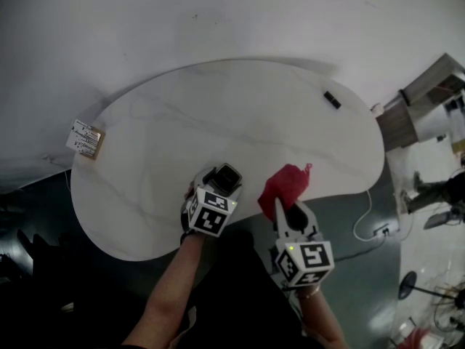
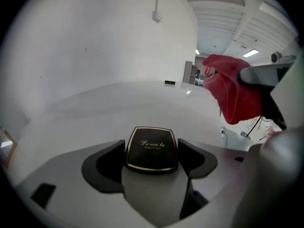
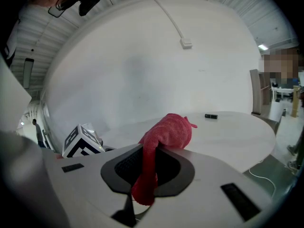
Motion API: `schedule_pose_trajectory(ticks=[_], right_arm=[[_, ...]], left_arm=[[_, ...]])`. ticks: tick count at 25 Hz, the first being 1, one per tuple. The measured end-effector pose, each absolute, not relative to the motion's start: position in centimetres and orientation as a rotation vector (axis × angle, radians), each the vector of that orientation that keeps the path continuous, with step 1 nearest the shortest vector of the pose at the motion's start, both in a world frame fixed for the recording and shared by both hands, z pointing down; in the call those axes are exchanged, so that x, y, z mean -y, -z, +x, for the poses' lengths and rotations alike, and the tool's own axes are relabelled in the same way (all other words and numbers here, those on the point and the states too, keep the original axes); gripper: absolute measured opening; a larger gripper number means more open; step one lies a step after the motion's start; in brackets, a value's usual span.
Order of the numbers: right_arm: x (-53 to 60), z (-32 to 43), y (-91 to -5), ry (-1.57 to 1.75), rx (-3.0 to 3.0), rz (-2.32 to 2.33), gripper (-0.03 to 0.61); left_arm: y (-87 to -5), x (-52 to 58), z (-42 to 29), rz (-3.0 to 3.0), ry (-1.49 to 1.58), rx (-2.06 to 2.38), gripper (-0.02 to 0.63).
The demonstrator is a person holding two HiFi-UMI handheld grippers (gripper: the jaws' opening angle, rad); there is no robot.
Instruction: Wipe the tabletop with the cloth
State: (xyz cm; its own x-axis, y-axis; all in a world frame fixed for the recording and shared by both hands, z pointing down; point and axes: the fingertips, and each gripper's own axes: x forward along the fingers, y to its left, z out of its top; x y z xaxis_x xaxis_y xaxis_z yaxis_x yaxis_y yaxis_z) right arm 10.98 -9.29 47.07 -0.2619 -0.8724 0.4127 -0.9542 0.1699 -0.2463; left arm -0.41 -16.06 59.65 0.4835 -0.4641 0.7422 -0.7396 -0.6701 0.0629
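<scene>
The red cloth hangs bunched over the near right part of the white tabletop, and my right gripper is shut on it. In the right gripper view a strip of the cloth trails down between the jaws. My left gripper rests low on the table's near edge. A small black box with gold trim sits between its jaws, which stand wide. The pads look just off the box's sides. The two grippers are side by side, a hand's width apart.
A small black object lies at the table's far right. A brown-edged card sits at the left rim. On the floor to the right are a white cable with a socket and grey furniture.
</scene>
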Motion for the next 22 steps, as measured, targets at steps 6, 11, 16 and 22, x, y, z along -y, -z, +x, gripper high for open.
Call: schedule_pose_trajectory(ticks=[6, 11, 16, 22], right_arm=[[9.4, 11.6, -47.0, -0.693, 2.267, 1.777, 0.046], [9.1, 11.6, -46.9, -0.688, 2.28, 1.75, 0.046], [9.3, 9.2, -46.9, -0.714, 2.355, 1.644, 0.046], [8.9, 2.2, -47.1, -0.712, 2.485, 1.364, 0.046]], left_arm=[[-59.6, 16.3, -0.5, 2.349, -1.015, 1.02, 0.327], [-57.3, 16.1, -0.8, 2.397, -0.937, 1.072, 0.327], [-52.6, 15.2, -4.3, 2.372, -0.773, 1.187, 0.327], [-49.9, 13.2, -10.0, 2.319, -0.713, 1.352, 0.327]])
